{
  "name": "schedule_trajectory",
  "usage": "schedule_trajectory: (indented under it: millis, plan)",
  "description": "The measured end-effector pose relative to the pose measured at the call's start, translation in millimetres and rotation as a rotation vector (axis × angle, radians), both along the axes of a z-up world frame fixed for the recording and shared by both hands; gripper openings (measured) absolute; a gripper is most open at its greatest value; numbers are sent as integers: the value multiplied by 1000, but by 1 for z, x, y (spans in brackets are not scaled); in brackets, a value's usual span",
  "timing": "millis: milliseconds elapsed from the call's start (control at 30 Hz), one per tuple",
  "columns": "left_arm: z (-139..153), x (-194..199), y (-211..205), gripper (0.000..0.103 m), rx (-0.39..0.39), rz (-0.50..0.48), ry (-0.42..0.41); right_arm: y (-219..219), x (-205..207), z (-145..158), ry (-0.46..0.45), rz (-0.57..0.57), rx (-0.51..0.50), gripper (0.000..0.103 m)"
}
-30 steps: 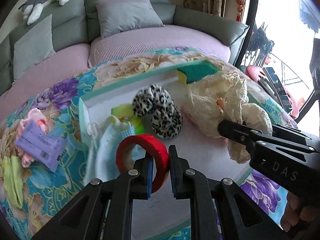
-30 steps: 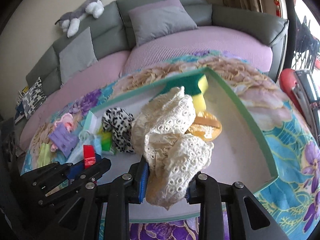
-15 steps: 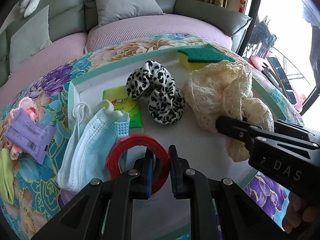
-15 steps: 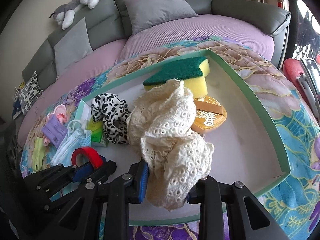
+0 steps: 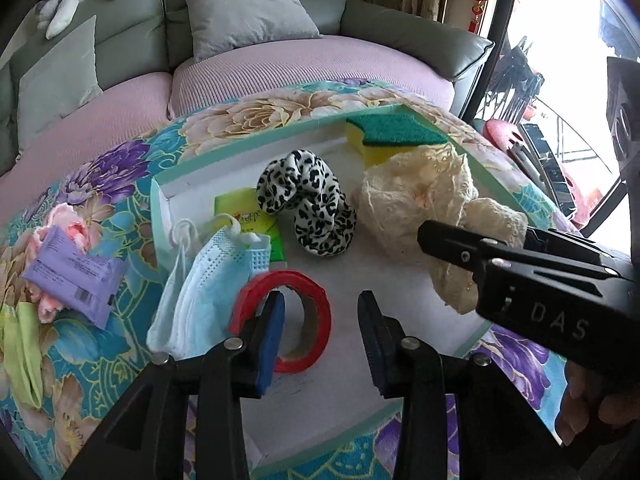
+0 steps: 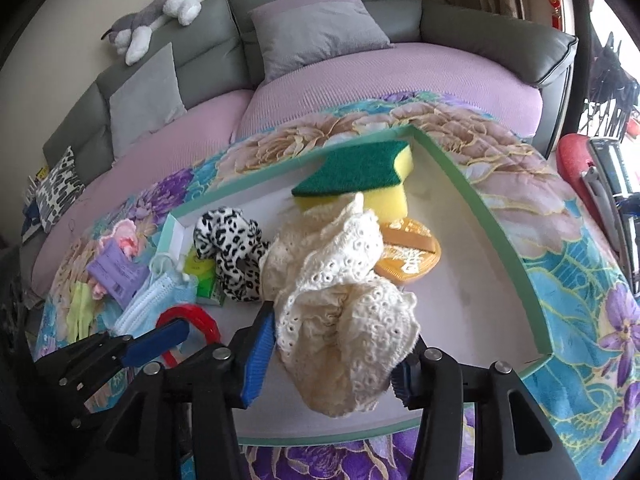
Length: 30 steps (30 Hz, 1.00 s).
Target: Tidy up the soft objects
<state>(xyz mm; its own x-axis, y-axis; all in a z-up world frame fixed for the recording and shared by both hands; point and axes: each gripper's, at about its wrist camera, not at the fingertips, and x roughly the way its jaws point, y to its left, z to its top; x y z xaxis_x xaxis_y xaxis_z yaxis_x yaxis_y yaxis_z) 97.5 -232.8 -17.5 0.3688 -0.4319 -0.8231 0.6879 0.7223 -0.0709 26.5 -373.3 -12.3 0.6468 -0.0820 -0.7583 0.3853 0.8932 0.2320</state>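
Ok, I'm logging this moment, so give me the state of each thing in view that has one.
left gripper: jaws just opened, one finger inside the tape ring, not pressing
right gripper: jaws just opened, lace between them
red tape roll: released, tilted against the face masks
cream lace cloth: crumpled, in the tray
face masks: draped over the tray wall
tray: open, partly filled

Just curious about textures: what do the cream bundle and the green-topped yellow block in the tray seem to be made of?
The cream eyelet-lace cloth bundle looks like soft, matte cotton lace: punched holes, scalloped edges, limp folds. The yellow block with the green top looks like a foam sponge with a coarse, fibrous scouring layer.
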Motion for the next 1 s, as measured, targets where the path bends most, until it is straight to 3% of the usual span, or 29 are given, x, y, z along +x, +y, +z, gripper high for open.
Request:
schedule_trajectory:
  millis: [100,233,667,767,1000]
  plan:
    - [7,-1,5,40,-8,8,-8,-1,-3,5,-11,-13,-13,60]
    - [18,0,14,56,-26,22,-28,-3,-4,11,-26,-31,-20,68]
    - [38,12,44,62,-58,111,-58,-5,-5,13,-40,-63,-26,85]
    - [40,22,57,69,-60,179,-68,-5,-5,13,-45,-63,-24,87]
    - [33,54,106,72,-69,421,-52,0,-1,15,-62,-51,-20,90]
